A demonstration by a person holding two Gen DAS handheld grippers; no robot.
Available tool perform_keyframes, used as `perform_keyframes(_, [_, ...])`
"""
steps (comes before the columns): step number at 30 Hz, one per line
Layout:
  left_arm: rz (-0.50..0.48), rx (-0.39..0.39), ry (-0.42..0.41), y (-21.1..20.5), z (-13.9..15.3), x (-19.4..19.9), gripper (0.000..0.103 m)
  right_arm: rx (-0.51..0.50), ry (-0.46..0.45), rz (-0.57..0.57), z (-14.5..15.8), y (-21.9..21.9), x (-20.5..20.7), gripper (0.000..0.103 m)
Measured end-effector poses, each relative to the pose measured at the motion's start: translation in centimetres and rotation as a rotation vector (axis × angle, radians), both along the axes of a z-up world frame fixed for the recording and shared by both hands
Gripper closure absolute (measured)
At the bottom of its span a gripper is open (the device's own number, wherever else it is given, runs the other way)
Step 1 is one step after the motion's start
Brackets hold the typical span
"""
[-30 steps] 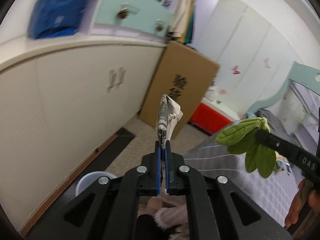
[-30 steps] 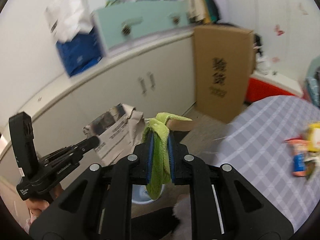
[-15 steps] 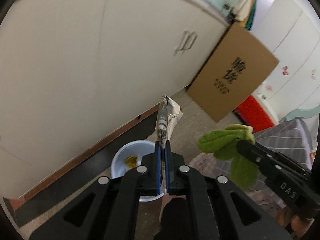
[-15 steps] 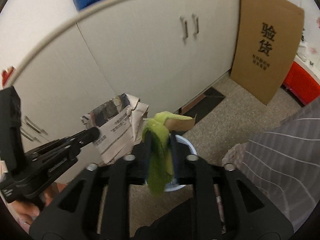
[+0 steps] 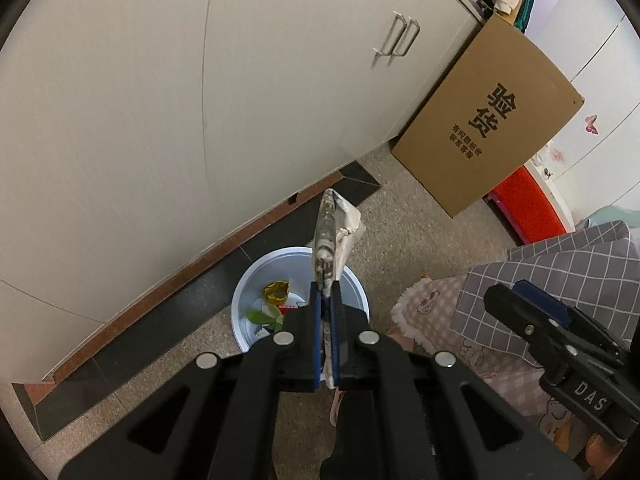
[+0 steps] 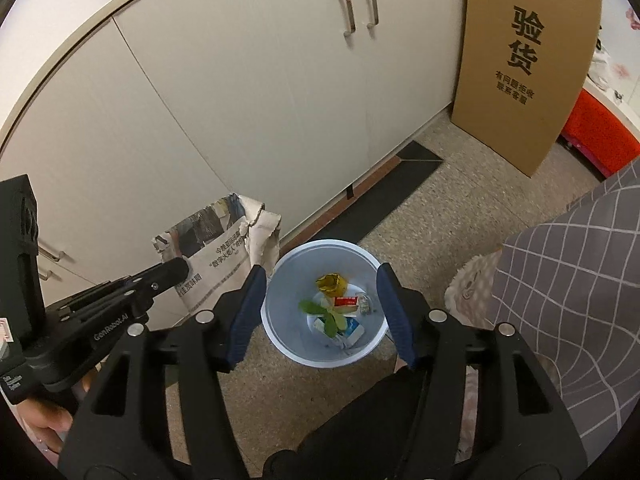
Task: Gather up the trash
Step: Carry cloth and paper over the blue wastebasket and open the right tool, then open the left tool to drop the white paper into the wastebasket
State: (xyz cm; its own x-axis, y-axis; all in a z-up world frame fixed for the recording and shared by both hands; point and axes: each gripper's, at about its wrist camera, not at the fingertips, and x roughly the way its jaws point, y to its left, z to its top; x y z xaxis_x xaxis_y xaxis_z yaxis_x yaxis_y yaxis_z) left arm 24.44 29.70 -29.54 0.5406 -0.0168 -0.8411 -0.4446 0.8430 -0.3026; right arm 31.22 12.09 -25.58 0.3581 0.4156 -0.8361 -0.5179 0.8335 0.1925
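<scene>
Both grippers above the white bin

The right gripper [image 6: 320, 312], jaws just opened wide and empty, frames the white bin [image 6: 280, 332] holding green leaves [image 6: 326, 314]; at nine o'clock, the left gripper [image 5: 325, 292] pinches crumpled newspaper [image 5: 334, 236] above the bin's rim.

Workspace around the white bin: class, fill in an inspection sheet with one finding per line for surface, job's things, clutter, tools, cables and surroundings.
Surface: speckled floor, dark strip along the cabinet base.
Job's things: white bin holds green leaves, a yellow wrapper and small cartons; folded newspaper above its rim.
Clutter: nothing seen outside the bin.
Tools: left tool shut on the newspaper; right tool over the bin, jaws just opened, nothing between them.
Cables: nothing seen.
Surroundings: cream cabinet, leaning cardboard box, red crate, grey checked cloth.
</scene>
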Motion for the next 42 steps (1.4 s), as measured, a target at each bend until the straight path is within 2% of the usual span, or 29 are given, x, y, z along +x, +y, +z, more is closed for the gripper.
perform_keyframes(14, [-0.025,0.021,-0.011,-0.7,1.2,0.3,0.099,0.029,-0.021,-0.019,0.8,-0.6,-0.9,0.045])
perform_keyframes(20, [-0.040,0.057,-0.035,-1.3,2.0,0.8,0.098,0.045,-0.034,-0.031,1.4,-1.3,-1.2,0.045])
perform_keyframes(22, [-0.039,0.064,-0.038,-1.4,2.1,1.1,0.093,0.047,-0.037,-0.035,1.6,-1.5,-1.3,0.045])
perform_keyframes(23, [-0.027,0.062,-0.041,-1.4,2.0,1.1,0.076,0.049,-0.037,-0.037,1.6,-1.6,-1.4,0.045])
perform_keyframes(24, [-0.011,0.062,-0.044,-1.3,2.0,1.0,0.043,0.051,-0.036,-0.040,1.7,-1.7,-1.4,0.045])
perform_keyframes(25, [0.012,0.065,-0.057,-1.2,2.1,0.9,0.035,0.052,-0.035,-0.040,1.7,-1.8,-1.4,0.045])
perform_keyframes(26, [0.041,0.068,-0.087,-1.1,2.4,0.4,0.032,0.052,-0.035,-0.041,1.8,-1.9,-1.4,0.045])
perform_keyframes(33, [0.041,0.059,-0.078,-1.6,3.2,-0.2,0.032,0.064,-0.047,-0.050,3.0,-2.8,-1.8,0.045])
perform_keyframes(39, [0.008,0.066,-0.109,-3.1,5.6,-1.2,0.032,0.090,-0.085,-0.057,5.3,-4.0,-2.8,0.045])
perform_keyframes(42, [-0.013,0.051,-0.153,-3.9,7.6,-2.1,0.032,0.114,-0.117,-0.064,7.2,-5.0,-3.5,0.044])
